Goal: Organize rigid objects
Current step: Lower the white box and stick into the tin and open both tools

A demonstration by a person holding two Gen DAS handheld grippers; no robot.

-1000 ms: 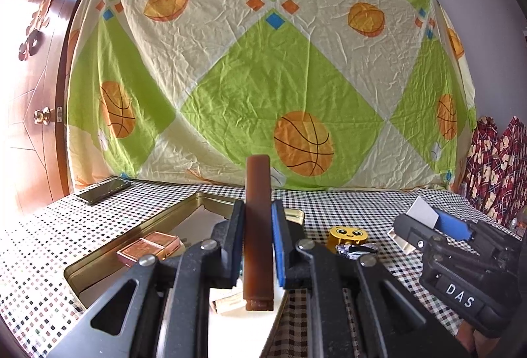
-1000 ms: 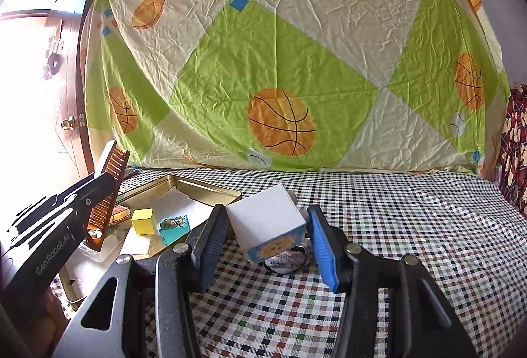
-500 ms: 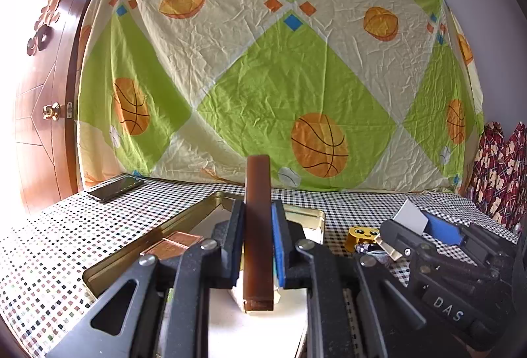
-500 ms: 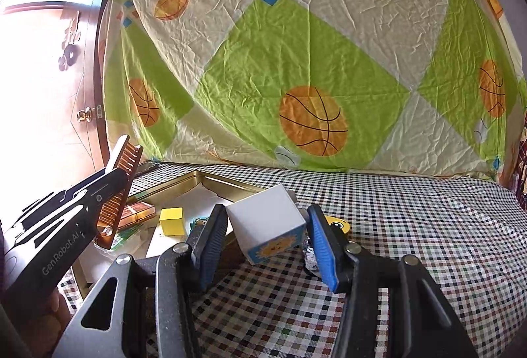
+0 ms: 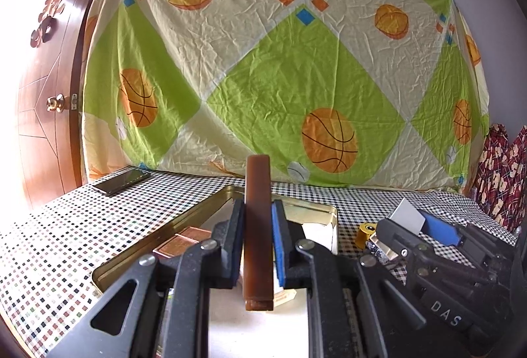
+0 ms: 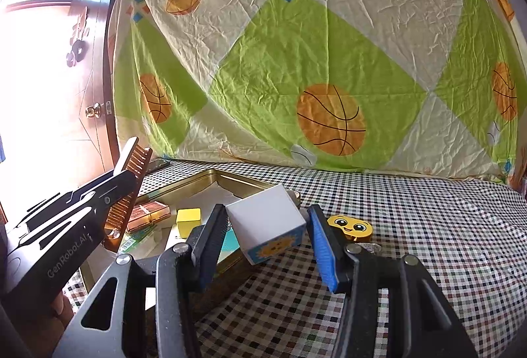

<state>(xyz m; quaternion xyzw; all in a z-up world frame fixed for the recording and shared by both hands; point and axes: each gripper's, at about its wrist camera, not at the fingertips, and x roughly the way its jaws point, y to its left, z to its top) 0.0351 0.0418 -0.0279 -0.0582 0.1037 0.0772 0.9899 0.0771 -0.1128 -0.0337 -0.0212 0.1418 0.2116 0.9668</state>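
Checkered tablecloth (image 6: 411, 226): left gripper (image 5: 257, 226) pinches brown comb (image 5: 257, 213) upright; right gripper (image 6: 268, 226) clamps tilted white cube (image 6: 263, 219) beside gold tin (image 6: 243, 183).

Bright daylight, seemingly from the doorway (image 6: 39, 88), blows out the left; fisheye bends the edges.

Both your wrist cameras are looking low and close across the gold tin (image 5: 210, 209) (image 6: 230, 183), sharing it, facing the basketball sheet (image 5: 280, 78) behind it.
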